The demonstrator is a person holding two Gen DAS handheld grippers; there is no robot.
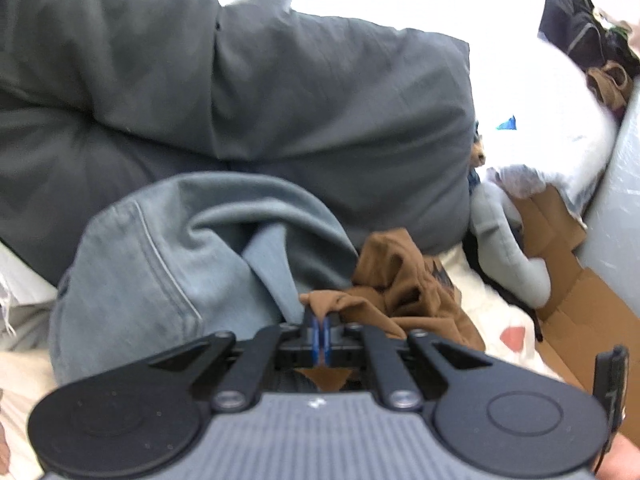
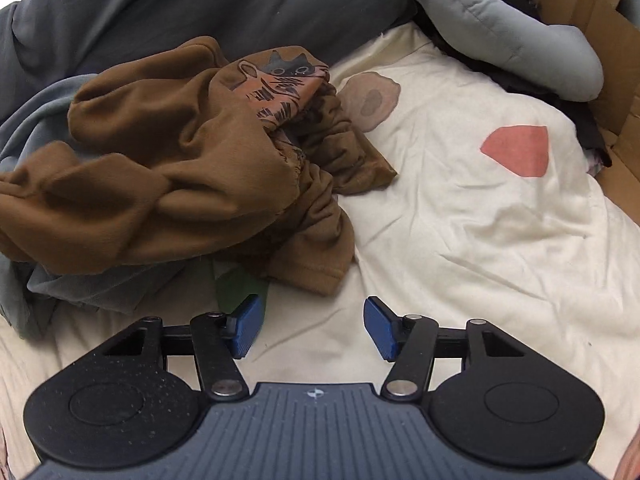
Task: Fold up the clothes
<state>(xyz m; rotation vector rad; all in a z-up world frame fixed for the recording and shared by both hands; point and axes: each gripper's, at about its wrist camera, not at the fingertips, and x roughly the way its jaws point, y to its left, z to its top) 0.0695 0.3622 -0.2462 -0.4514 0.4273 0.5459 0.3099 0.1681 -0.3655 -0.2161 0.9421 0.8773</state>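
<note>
The cream bedsheet [image 2: 460, 208] carried the crumpled brown garment [image 2: 168, 168] at 10 o'clock of my right gripper [image 2: 312, 326], whose jaws stood apart, holding nothing. My left gripper [image 1: 320, 326] was clamped on 1 brown edge. Step judged: lifting out for spreading; next, a 2nd hold on the hem.

Crumpled shirt [image 2: 180, 176] lies on the bedsheet [image 2: 460, 208], left of centre in the right wrist view, partly on top of the jeans [image 2: 24, 128], which spread left of and under it. Pillows [image 1: 280, 92] sit behind both garments, with a padded roll [image 2: 500, 28] at the far right and cardboard [image 2: 600, 32] behind and beside it. In the left wrist view the left gripper [image 1: 320, 326] nips an edge of the shirt, jeans bunched just left and behind; right gripper [image 2: 312, 326] hangs over bare sheet just before the shirt's near hem.
</note>
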